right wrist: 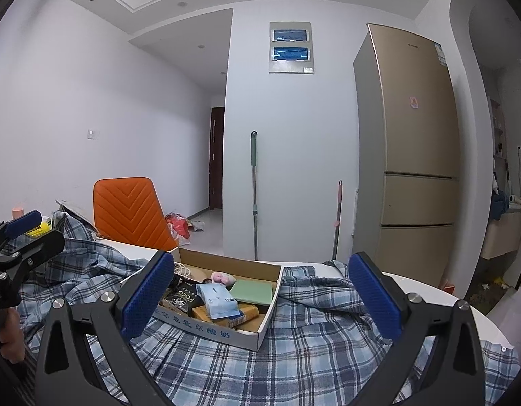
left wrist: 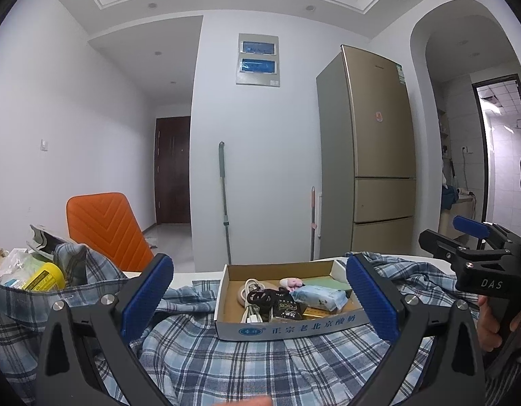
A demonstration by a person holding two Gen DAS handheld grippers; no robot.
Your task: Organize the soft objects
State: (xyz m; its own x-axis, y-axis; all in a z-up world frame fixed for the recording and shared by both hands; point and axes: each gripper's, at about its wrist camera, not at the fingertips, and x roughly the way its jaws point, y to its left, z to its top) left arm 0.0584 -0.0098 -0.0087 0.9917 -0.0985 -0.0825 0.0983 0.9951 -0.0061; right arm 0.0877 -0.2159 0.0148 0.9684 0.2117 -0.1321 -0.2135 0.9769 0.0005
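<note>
Left wrist view: the left hand-held gripper (left wrist: 260, 296) is standing wide open and empty, its blue pads framing a shallow cardboard box (left wrist: 287, 330) that is lying straight ahead on a plaid shirt (left wrist: 226, 365). The box's long axis is running across the view. Inside it are resting a white cable (left wrist: 248, 304), a wet-wipes pack (left wrist: 319, 297) and a small pink plush (left wrist: 292, 282). The right hand-held gripper (left wrist: 463, 237) is hovering at the right edge; whether it is parted cannot be told from here.

Right wrist view: the right hand-held gripper (right wrist: 262, 296) is also gaping empty. The box (right wrist: 213, 330) is lying ahead and slightly left, turned corner-on. Both arms are judged about equally near it. The shirt (right wrist: 311, 355) is spreading rumpled over a white desk (right wrist: 429, 291). Behind are standing an orange chair (right wrist: 128, 213), a mop (right wrist: 254, 196) and a gold refrigerator (right wrist: 412, 142).
</note>
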